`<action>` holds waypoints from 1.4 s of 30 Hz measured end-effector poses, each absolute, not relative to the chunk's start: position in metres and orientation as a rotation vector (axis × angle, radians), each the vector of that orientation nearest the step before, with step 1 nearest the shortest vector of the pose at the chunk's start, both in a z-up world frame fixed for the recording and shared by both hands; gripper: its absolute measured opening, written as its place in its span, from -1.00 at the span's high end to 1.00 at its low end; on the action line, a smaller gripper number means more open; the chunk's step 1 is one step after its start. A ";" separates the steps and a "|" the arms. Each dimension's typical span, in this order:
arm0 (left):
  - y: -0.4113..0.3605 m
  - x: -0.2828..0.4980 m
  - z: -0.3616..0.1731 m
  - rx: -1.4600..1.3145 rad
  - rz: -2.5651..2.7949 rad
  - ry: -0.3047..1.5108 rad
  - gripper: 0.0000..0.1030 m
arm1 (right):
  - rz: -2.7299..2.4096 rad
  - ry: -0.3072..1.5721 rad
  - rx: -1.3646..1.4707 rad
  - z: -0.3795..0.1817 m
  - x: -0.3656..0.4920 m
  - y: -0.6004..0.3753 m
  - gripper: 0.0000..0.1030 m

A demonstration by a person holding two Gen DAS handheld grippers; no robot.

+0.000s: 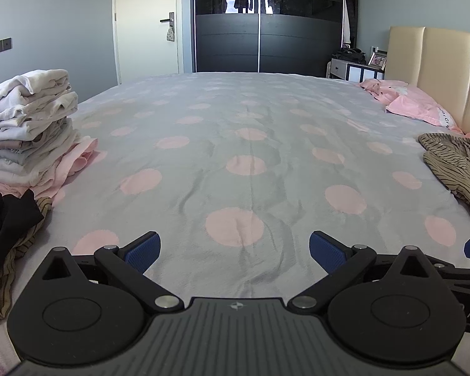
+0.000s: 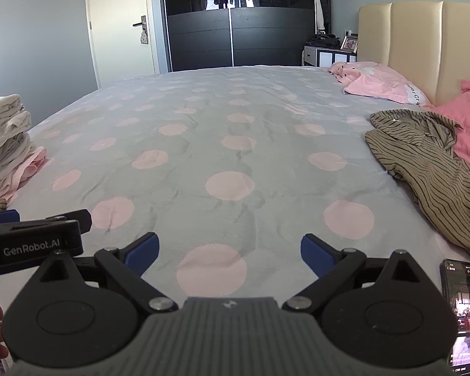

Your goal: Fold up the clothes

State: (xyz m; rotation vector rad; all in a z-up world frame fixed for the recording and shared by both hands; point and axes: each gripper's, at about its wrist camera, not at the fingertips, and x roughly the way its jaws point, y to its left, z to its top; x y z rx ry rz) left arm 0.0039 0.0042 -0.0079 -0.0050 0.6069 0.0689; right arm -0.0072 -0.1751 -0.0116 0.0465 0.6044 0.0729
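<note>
Both grippers sit nearest, low over the bedspread: the left gripper has its jaws spread wide with nothing between them, and the right gripper is equally wide and empty. Far left, a stack of folded clothes stands at the bed's edge, a black garment just beside it. The middle of the bed is bare. On the right, an unfolded striped shirt lies crumpled near a pink pillow, with a phone below it. This looks like the pause between garments; next, likely, reach right, pinch the shirt and drag it to the middle.
</note>
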 end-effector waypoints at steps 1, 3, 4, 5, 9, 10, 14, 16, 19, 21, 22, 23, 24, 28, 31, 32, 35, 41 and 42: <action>0.005 0.004 -0.008 -0.003 0.070 0.607 -1.00 | 0.075 0.605 0.044 -0.011 -0.007 -0.175 -0.90; 0.005 0.003 -0.009 -0.003 0.074 0.612 -1.00 | 0.079 0.604 0.040 -0.011 -0.008 -0.173 -0.91; 0.006 0.003 -0.009 -0.005 0.076 0.615 -1.00 | 0.081 0.607 0.037 -0.011 -0.008 -0.173 -0.91; 0.007 0.002 -0.010 -0.009 0.079 0.619 -1.00 | 0.083 0.609 0.033 -0.010 -0.008 -0.172 -0.91; 0.013 0.001 -0.012 -0.019 0.090 0.632 -1.00 | 0.082 0.626 0.024 -0.011 -0.008 -0.170 -0.91; 0.013 0.001 -0.012 -0.019 0.091 0.633 -1.00 | 0.082 0.632 0.023 -0.011 -0.009 -0.170 -0.91; 0.015 0.000 -0.012 -0.021 0.089 0.634 -1.00 | 0.079 0.634 0.024 -0.011 -0.010 -0.170 -0.90; 0.015 0.000 -0.012 -0.026 0.088 0.635 -1.00 | 0.078 0.634 0.024 -0.010 -0.010 -0.169 -0.91; 0.015 0.000 -0.011 -0.026 0.090 0.634 -1.00 | 0.077 0.637 0.025 -0.010 -0.011 -0.169 -0.91; 0.015 0.000 -0.012 -0.027 0.087 0.632 -1.00 | 0.076 0.639 0.026 -0.010 -0.011 -0.169 -0.91; 0.015 0.000 -0.012 -0.027 0.088 0.632 -1.00 | 0.076 0.641 0.026 -0.010 -0.011 -0.168 -0.91; 0.015 -0.001 -0.012 -0.028 0.089 0.632 -1.00 | 0.077 0.642 0.026 -0.010 -0.011 -0.168 -0.91; 0.016 -0.001 -0.012 -0.028 0.091 0.633 -1.00 | 0.078 0.644 0.026 -0.010 -0.012 -0.168 -0.91; 0.015 -0.002 -0.012 -0.022 0.089 0.630 -1.00 | 0.081 0.647 0.027 -0.010 -0.011 -0.170 -0.91; 0.013 -0.002 -0.012 -0.012 0.082 0.626 -1.00 | 0.082 0.647 0.026 -0.010 -0.010 -0.171 -0.91; 0.013 -0.002 -0.012 -0.010 0.081 0.625 -1.00 | 0.082 0.648 0.026 -0.010 -0.010 -0.171 -0.91; 0.013 -0.002 -0.011 -0.005 0.078 0.625 -1.00 | 0.080 0.649 0.026 -0.011 -0.010 -0.171 -0.91; 0.012 -0.002 -0.012 0.006 0.071 0.632 -1.00 | 0.082 0.651 0.026 -0.011 -0.010 -0.171 -0.91; 0.012 -0.003 -0.012 0.007 0.071 0.632 -1.00 | 0.083 0.652 0.025 -0.011 -0.011 -0.170 -0.91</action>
